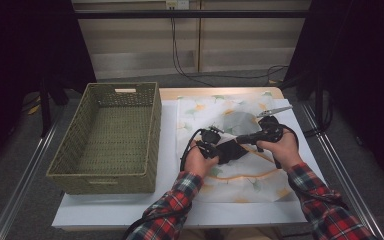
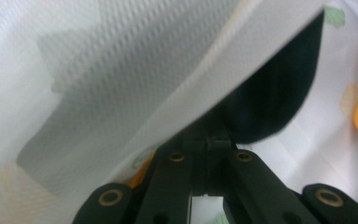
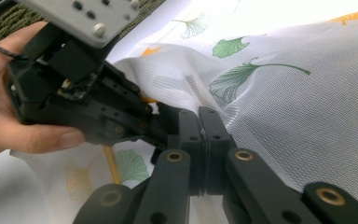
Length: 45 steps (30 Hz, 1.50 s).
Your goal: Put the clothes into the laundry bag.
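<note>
On the white bench, right of a woven basket, lies the ginkgo-print mesh cloth. Left hand-held gripper and right hand-held gripper are both clamped on its raised fold, jaws facing across it, tips almost meeting.

Both forearms are reaching in from below, sleeves in red plaid. The left hand is gripping the left gripper, its fingers pressing together. The right hand is holding the right gripper, fingers clamped shut, tips meeting the left's.
</note>
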{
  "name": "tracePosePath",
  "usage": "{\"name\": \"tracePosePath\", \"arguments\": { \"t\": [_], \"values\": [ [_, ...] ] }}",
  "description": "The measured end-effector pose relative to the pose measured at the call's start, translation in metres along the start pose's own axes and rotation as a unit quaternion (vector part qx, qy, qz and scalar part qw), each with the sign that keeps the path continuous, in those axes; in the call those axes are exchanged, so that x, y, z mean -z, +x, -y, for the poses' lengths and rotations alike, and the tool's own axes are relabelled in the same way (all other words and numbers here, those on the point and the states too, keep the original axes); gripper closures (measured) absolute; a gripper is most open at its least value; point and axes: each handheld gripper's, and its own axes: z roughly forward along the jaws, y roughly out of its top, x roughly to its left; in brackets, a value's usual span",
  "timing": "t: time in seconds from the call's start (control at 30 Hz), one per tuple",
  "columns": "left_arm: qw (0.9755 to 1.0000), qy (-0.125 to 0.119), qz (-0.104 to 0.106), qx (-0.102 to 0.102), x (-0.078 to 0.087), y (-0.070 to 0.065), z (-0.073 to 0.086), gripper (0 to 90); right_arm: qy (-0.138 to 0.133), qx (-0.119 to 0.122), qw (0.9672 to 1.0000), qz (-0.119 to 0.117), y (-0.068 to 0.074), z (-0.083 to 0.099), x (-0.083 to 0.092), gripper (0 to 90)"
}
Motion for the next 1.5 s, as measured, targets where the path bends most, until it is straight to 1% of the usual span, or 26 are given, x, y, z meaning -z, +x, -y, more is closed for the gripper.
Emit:
{"name": "tracePosePath", "arguments": {
  "t": [0.07,0.1,0.17,0.2,0.23,0.27,0.3,0.33,0.37,0.4,0.43,0.5,0.63,0.7,0.77,0.8,0.83,0.87,0.93,0.97,1.03,1.23,1.37,1.4,1.43,1.5],
  "values": [
    [1.0000,-0.005,-0.003,0.000,-0.001,0.001,-0.001,90.0,0.000,0.001,1.0000,0.001,0.000,0.000,0.000,90.0],
    [0.9999,-0.009,-0.003,0.007,-0.002,0.001,-0.002,90.0,0.000,-0.001,1.0000,0.002,0.001,0.000,0.000,90.0],
    [0.9999,-0.011,-0.006,0.004,-0.003,0.002,-0.003,90.0,0.001,-0.001,1.0000,0.003,0.000,0.000,0.001,90.0],
    [0.9997,-0.020,-0.006,0.014,-0.004,0.001,-0.004,90.0,0.000,-0.001,1.0000,0.002,0.000,0.000,0.001,90.0],
    [0.9998,-0.018,-0.006,0.008,-0.004,0.002,-0.005,90.0,0.000,0.001,1.0000,0.002,0.000,0.000,0.001,90.0],
    [0.9995,-0.025,-0.010,0.015,-0.006,0.001,-0.005,90.0,0.000,0.001,1.0000,0.003,0.000,0.001,0.001,90.0],
    [0.9996,-0.025,-0.011,0.012,-0.006,0.002,-0.006,90.0,0.001,-0.002,1.0000,0.002,0.000,0.001,0.001,90.0],
    [0.9986,-0.041,-0.012,0.032,-0.008,0.000,-0.006,90.0,0.001,-0.003,1.0000,0.003,0.000,0.001,0.000,90.0],
    [0.9994,-0.028,-0.012,0.019,-0.007,0.002,-0.007,90.0,0.002,0.000,1.0000,0.003,0.000,0.001,0.000,90.0],
    [0.9984,-0.042,-0.010,0.036,-0.008,0.000,-0.006,90.0,0.002,-0.001,1.0000,0.003,0.000,0.002,0.000,90.0],
    [0.9997,-0.023,-0.007,0.009,-0.005,0.003,-0.006,89.7,0.002,0.000,1.0000,0.001,0.000,0.002,-0.001,90.0],
    [0.9997,-0.023,-0.002,0.009,-0.002,0.003,-0.005,87.5,0.002,-0.001,1.0000,0.002,0.001,0.002,0.000,90.0],
    [0.9997,-0.020,0.006,0.013,0.007,0.001,-0.003,79.2,0.002,0.000,1.0000,0.003,0.002,0.001,0.000,90.0],
    [0.9996,-0.011,0.020,0.016,0.009,0.001,-0.002,78.4,0.001,0.000,1.0000,0.002,0.002,0.001,0.000,90.0],
    [0.9998,-0.007,0.018,0.007,0.014,0.000,0.001,74.1,0.001,-0.001,1.0000,-0.001,0.004,0.002,0.001,90.0],
    [0.9990,-0.026,0.021,0.029,0.013,-0.003,0.002,67.0,0.002,0.000,1.0000,-0.003,0.004,0.002,0.001,90.0],
    [0.9998,-0.007,0.021,0.002,0.017,0.001,0.002,64.1,0.003,0.000,1.0000,-0.002,0.005,0.002,0.001,90.0],
    [0.9998,-0.009,0.017,0.006,0.018,-0.001,0.003,62.9,0.003,0.001,1.0000,-0.002,0.005,0.002,0.001,90.0],
    [0.9998,-0.005,0.020,-0.003,0.023,-0.003,0.004,58.4,0.003,-0.001,1.0000,-0.003,0.006,0.002,0.001,90.0],
    [0.9997,0.000,0.022,-0.010,0.026,-0.003,0.005,58.3,0.003,0.000,1.0000,-0.004,0.006,0.002,0.001,90.0],
    [0.9997,-0.001,0.021,-0.015,0.031,-0.005,0.006,56.0,0.004,0.002,1.0000,-0.006,0.007,0.003,0.002,90.0],
    [0.9997,-0.002,0.021,-0.012,0.040,-0.004,0.011,44.5,0.008,0.003,0.9999,-0.009,0.009,0.006,0.003,90.0],
    [0.9998,-0.003,0.014,-0.012,0.044,-0.002,0.015,34.6,0.010,0.003,0.9999,-0.011,0.011,0.009,0.003,90.0],
    [0.9999,-0.007,0.010,-0.003,0.044,-0.003,0.016,34.1,0.012,0.005,0.9998,-0.012,0.011,0.010,0.004,90.0],
    [0.9999,-0.004,0.007,-0.012,0.046,-0.002,0.017,32.0,0.012,0.006,0.9998,-0.014,0.011,0.011,0.004,90.0],
    [0.9999,-0.003,0.007,-0.011,0.049,-0.002,0.017,27.4,0.013,0.003,0.9998,-0.015,0.011,0.012,0.004,90.0]
  ]
}}
